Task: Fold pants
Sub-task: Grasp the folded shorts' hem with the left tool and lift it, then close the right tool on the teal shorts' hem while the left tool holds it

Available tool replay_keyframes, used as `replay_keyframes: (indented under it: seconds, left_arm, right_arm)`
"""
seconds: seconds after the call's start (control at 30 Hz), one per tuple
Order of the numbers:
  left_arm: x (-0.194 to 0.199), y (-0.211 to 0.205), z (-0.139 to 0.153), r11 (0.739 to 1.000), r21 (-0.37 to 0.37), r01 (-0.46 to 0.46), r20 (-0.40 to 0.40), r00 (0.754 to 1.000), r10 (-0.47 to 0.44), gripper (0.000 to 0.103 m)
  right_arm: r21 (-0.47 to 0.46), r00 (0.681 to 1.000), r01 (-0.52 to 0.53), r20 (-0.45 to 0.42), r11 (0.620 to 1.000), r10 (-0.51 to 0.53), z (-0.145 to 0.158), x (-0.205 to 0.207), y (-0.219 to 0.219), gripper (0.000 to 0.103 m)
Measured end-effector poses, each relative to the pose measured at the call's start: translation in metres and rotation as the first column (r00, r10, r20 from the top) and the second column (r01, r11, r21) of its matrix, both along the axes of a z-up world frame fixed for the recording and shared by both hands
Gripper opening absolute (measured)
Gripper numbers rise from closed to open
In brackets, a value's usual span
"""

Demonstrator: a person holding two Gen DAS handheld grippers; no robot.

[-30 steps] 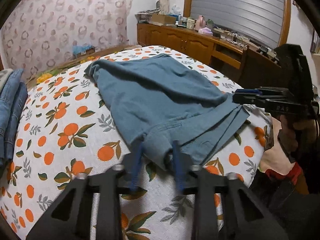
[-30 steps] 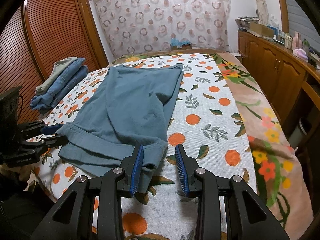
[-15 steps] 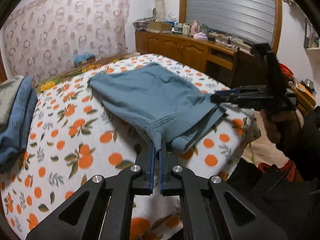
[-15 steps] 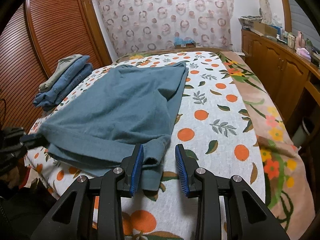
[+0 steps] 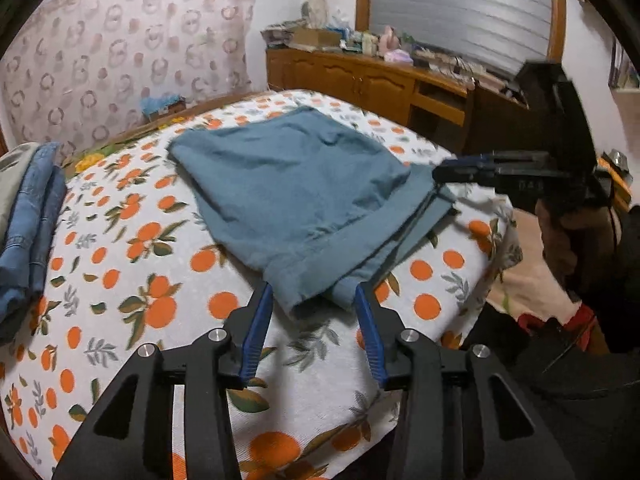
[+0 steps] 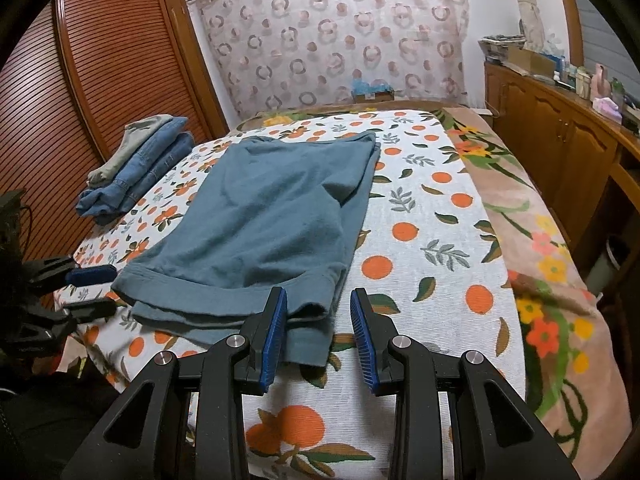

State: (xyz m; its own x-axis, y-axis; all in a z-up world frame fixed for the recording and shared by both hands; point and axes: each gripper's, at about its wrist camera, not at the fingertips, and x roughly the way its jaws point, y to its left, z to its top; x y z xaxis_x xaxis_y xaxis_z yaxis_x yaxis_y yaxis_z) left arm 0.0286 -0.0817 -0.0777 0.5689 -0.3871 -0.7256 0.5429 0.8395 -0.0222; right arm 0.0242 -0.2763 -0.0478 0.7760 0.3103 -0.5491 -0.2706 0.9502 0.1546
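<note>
Pants: the blue-grey soft cotton pants [image 6: 276,224] lay folded flat on the bed, their cuffed end at the bed's near edge and the far end toward the curtained wall.
Bed: the bed wore a white sheet printed with oranges and green leaves [image 6: 420,264]; the pants lay roughly in its middle, with bare sheet on both sides.
Left claw: the black left claw with blue ribbed pads [image 5: 314,320] was opening at the near corner of the pants; the cloth corner sat between its pads, and neither pad pressed on it.
Right claw: the black right claw with blue pads [image 6: 319,328] stood partly open at the other near corner of the pants; the hem lay between the pads and against the left pad, while the right pad stood clear of it over bare sheet, so nothing was pinched.
Hand: a person's hand [image 5: 576,240] held the right claw's grip, off the bed's near edge from the pants.
Stack: a stack of folded blue denim jeans with a beige garment on top [image 6: 136,168] sat at the bed's edge by the wardrobe, well apart from the pants.
Wardrobe: a reddish-brown slatted wooden wardrobe [image 6: 80,92] stood beyond that stack.
Cabinet: a long brown wooden cabinet with cluttered top [image 6: 560,140] ran along the side of the bed opposite the wardrobe.
</note>
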Motion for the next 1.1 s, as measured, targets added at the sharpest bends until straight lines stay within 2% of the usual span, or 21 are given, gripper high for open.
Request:
replay_keyframes:
  seconds: [0.2,0.4,0.43,0.47,0.5,0.57,0.7,0.87,1.0,1.07,1.1]
  left_arm:
    - [0.009,-0.01,-0.013,0.999,0.034,0.024,-0.038,0.999,-0.023,0.044]
    - [0.013,-0.014,-0.013,0.999,0.043,0.018,-0.026,1.0,-0.017,0.044]
    - [0.012,-0.013,-0.012,0.999,0.042,0.006,-0.013,1.0,-0.005,0.044]
    - [0.011,-0.011,-0.011,0.999,0.035,0.002,-0.002,1.0,-0.002,0.041]
    - [0.01,-0.009,-0.008,1.0,0.022,0.0,0.01,1.0,0.0,0.037]
    - [0.007,-0.005,-0.002,1.0,0.001,-0.007,0.03,1.0,0.007,0.018]
    - [0.003,0.006,0.008,0.999,-0.025,-0.047,0.064,0.997,0.048,0.006]
    - [0.003,0.017,0.006,0.997,-0.021,-0.071,0.052,0.996,0.072,0.006]
    - [0.004,0.021,0.005,0.996,-0.036,-0.083,0.037,0.996,0.084,0.006]
    - [0.005,0.02,0.006,0.996,-0.032,-0.085,0.037,0.996,0.086,0.027]
    - [0.005,0.019,0.006,0.996,-0.03,-0.079,0.042,0.996,0.081,0.032]
  right_arm:
    - [0.0,1.0,-0.001,0.001,1.0,0.001,0.002,0.001,0.001,0.034]
    - [-0.014,1.0,-0.008,-0.023,1.0,0.008,0.0,0.004,0.004,0.034]
    - [-0.013,1.0,-0.011,-0.02,1.0,0.011,0.0,0.003,0.004,0.02]
    - [-0.011,1.0,-0.015,-0.018,1.0,0.015,0.001,0.003,0.004,0.013]
    - [-0.008,1.0,-0.015,-0.011,1.0,0.015,0.002,0.001,0.003,0.011]
    - [0.006,1.0,-0.024,0.008,1.0,0.024,0.006,-0.002,0.002,0.006]
    - [0.025,0.998,-0.036,0.053,0.999,0.035,0.016,-0.016,0.001,0.005]
    - [0.029,0.995,-0.048,0.084,0.998,0.045,0.024,-0.038,0.002,0.004]
    - [0.004,0.998,-0.042,0.043,0.999,0.041,0.014,-0.033,0.003,0.004]
    - [-0.006,1.0,-0.025,0.018,1.0,0.025,0.007,-0.028,0.002,0.004]
    - [-0.007,1.0,-0.018,0.011,1.0,0.018,0.006,-0.025,0.002,0.004]
